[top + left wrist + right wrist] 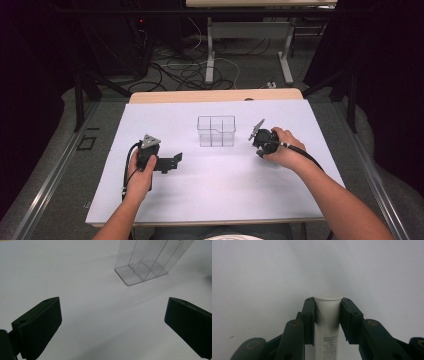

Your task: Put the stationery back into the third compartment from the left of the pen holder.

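Note:
A clear plastic box with inner dividers (216,131) stands in the middle of the white table cover (210,200). My left gripper (175,161) lies low on the cover to the box's left, jaws wide open with nothing between them; in the left gripper view the box (147,262) stands ahead and to the right. My right gripper (256,142) is just right of the box, pointing down at the cover. In the right gripper view its jaws are shut on a white tube with small print (327,322), cap end toward the cover.
The table's wooden far edge (215,95) shows beyond the white cover. Past it, cables lie on the floor around desk legs (210,55). Dark frame bars stand at both sides.

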Demonstrator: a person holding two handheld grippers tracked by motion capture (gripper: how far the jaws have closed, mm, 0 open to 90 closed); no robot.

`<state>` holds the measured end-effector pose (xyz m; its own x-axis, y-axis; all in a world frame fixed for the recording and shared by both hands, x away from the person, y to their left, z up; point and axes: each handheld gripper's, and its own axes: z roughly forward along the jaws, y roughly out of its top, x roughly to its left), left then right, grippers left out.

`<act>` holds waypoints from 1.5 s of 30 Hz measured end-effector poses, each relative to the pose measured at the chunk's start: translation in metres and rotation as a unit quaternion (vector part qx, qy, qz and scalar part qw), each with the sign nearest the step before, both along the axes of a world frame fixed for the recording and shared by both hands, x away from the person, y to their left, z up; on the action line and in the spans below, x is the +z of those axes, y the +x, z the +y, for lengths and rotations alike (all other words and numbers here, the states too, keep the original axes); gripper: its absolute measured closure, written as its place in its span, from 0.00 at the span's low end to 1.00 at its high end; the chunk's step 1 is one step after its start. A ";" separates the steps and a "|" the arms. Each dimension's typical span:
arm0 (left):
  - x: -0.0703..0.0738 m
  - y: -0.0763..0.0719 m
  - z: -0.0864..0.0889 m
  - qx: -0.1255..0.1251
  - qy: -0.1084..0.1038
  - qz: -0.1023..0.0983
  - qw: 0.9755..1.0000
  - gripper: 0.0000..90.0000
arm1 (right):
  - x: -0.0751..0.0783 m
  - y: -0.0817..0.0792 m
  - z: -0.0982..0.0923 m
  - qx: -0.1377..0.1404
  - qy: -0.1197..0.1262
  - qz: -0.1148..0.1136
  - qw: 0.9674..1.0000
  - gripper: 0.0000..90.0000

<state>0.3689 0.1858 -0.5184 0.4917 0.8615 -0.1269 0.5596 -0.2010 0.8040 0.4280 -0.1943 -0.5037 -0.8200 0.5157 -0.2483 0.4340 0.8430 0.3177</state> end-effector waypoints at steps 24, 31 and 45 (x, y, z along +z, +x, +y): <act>0.000 0.000 0.000 0.002 -0.002 0.002 1.000 0.01 | 0.026 0.009 -0.002 -0.036 0.154 -0.107 0.982 0.74; 0.000 0.000 0.001 0.001 0.002 0.001 1.000 0.01 | 0.035 0.007 0.001 -0.042 0.209 -0.132 0.968 0.74; -0.001 0.001 0.001 -0.001 0.003 0.000 1.000 0.01 | 0.044 0.007 0.005 -0.056 0.307 -0.163 0.936 0.74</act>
<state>0.3694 0.1866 -0.5194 0.4936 0.8611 -0.1219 0.5589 -0.2066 0.8031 0.4352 -0.1894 -0.4600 -0.6850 0.7211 -0.1042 0.3038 0.4126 0.8588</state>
